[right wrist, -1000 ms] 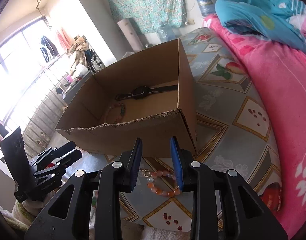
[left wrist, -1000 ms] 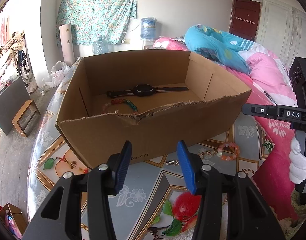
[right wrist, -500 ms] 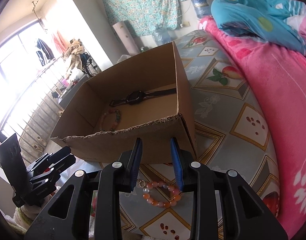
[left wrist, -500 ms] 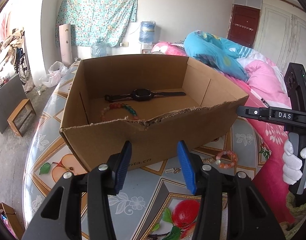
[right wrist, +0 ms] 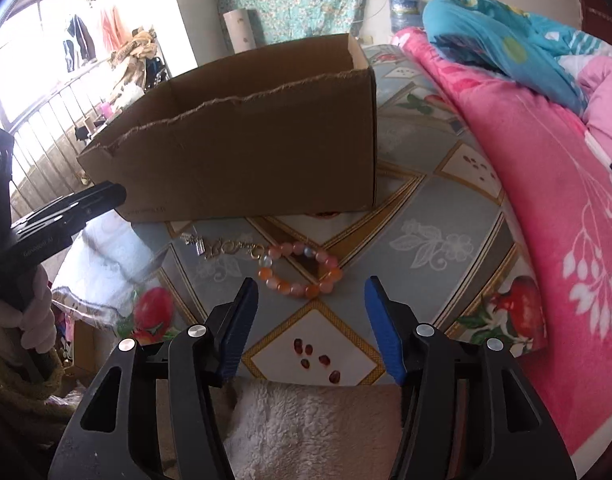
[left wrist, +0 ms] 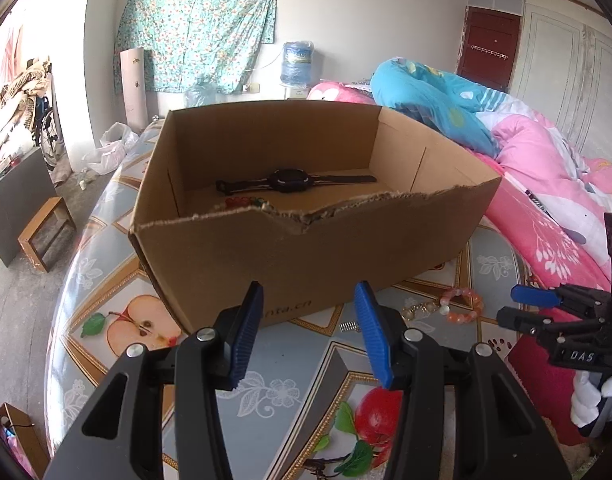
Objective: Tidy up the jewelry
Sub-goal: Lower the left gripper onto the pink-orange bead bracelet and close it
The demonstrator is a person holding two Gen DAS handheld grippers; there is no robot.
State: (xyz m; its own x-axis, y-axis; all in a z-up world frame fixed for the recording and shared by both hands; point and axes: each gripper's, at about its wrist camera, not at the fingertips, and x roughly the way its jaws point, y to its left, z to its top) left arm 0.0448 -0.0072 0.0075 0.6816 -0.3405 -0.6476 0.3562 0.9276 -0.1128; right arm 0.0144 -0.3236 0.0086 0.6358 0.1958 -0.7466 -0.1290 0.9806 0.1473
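An orange and pink bead bracelet [right wrist: 300, 270] is seen lying flat on the patterned tablecloth [right wrist: 437, 240], just in front of the cardboard box [right wrist: 242, 152] and not touching it. A gold chain [right wrist: 226, 245] is attached at the bracelet's left end and is stretched along the cloth toward the box's near wall. The right gripper [right wrist: 310, 322] is held just short of the bracelet, with its blue fingers [right wrist: 238, 328] spread wide apart and nothing gripped between them; the bracelet is framed in the gap ahead of the fingertips, untouched. In the left wrist view the same bracelet [left wrist: 461, 305] is found to the right of the box's near corner, with the right gripper [left wrist: 523, 307] close beside it. The left gripper [left wrist: 309, 330] is held released in front of the box [left wrist: 306, 256], its fingers apart and empty, well to the left of the bracelet. Inside the box a black watch [left wrist: 290, 180] is laid across the floor, and a string of coloured beads [left wrist: 244, 201] is partly hidden behind the torn front wall. A small metal spring [left wrist: 349, 326] is seen on the cloth by the box's front edge.
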